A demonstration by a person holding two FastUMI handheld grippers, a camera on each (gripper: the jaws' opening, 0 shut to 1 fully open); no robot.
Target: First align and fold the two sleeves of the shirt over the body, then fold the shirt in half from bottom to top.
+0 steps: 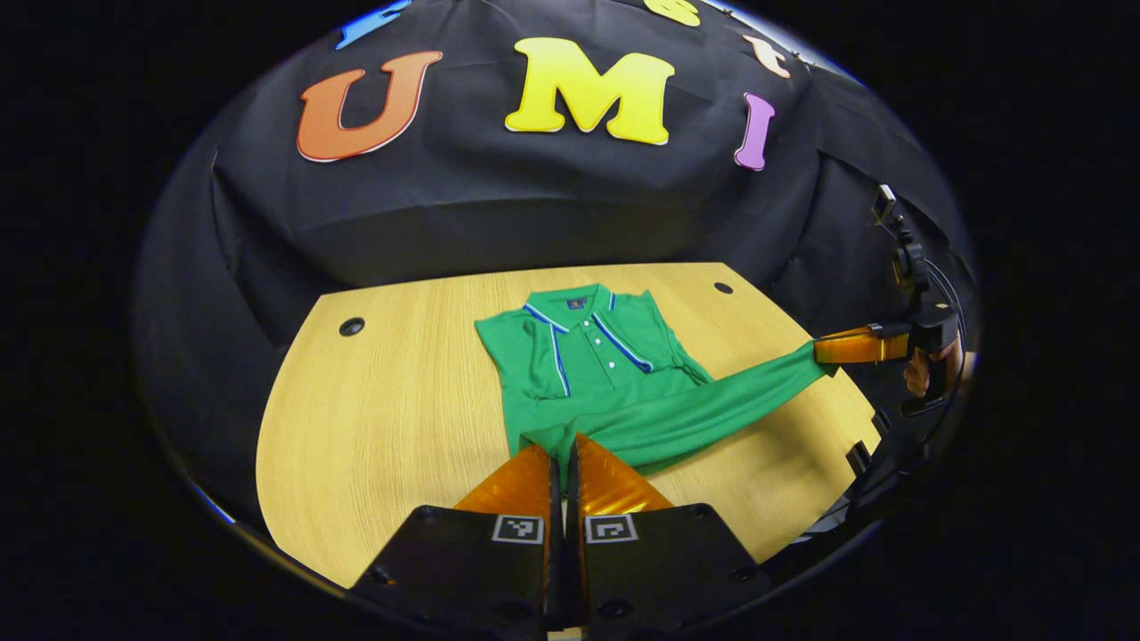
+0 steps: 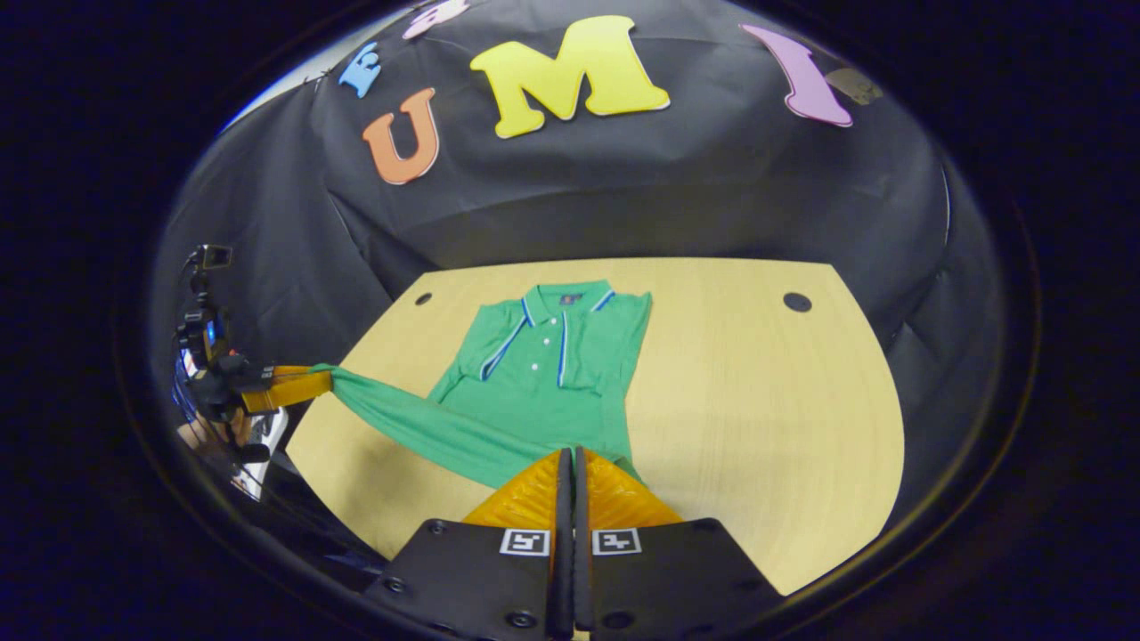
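A green polo shirt point(image 1: 588, 356) point(image 2: 552, 356) with blue and white trim lies flat on the wooden table point(image 1: 374, 427), collar toward the booth wall. One long sleeve point(image 1: 712, 401) point(image 2: 419, 423) stretches across the near part of the table between my two grippers. In the left gripper view my left gripper point(image 1: 563, 445) is shut on green cloth at the sleeve's near end, and my right gripper point(image 1: 821, 349) pinches the cuff out at the table's right edge. In the right gripper view my right gripper point(image 2: 570, 456) is shut on green cloth, and the left gripper point(image 2: 325, 381) holds the far end.
The table point(image 2: 766, 401) has round cable holes near its back corners point(image 1: 352, 326) point(image 2: 797, 302). A hand point(image 1: 917, 374) holds the right gripper beyond the table's right edge. Bare wood lies on both sides of the shirt.
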